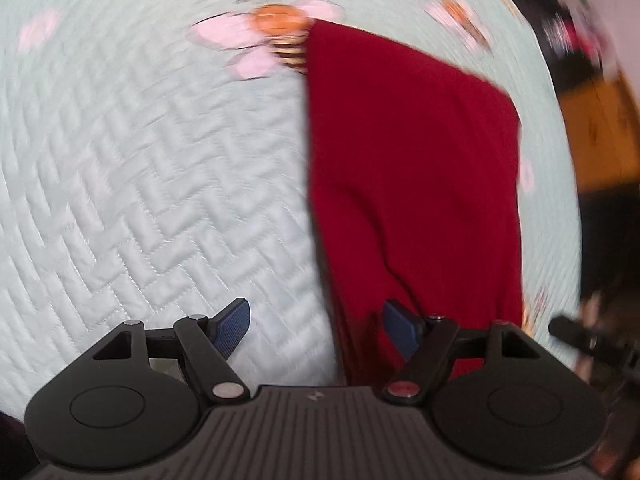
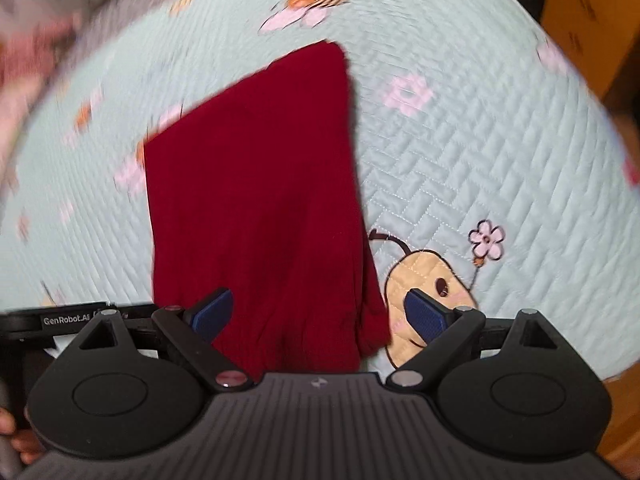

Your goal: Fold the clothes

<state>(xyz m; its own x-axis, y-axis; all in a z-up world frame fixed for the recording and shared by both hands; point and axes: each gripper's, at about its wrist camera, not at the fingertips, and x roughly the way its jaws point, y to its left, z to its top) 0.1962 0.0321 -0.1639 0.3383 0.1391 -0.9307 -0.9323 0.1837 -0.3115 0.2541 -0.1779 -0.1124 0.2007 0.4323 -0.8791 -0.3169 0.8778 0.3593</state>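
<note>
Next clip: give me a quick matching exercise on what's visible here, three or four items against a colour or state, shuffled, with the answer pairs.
Items:
1. garment
2. quilted cover
3. tool pads
4. left tool

Descriptions:
A. pale mint, with bee and flower prints
B. dark red, lying folded into a long strip
C. open, nothing between its fingers
D. blue, textured

Pairs: 1-B, 2-A, 3-D, 4-C

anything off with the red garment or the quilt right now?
Nothing stands out. The red garment lies folded into a long strip, flat on the quilt, with only soft wrinkles at its near end. Both views are motion-blurred, so fine detail is unclear.
</note>
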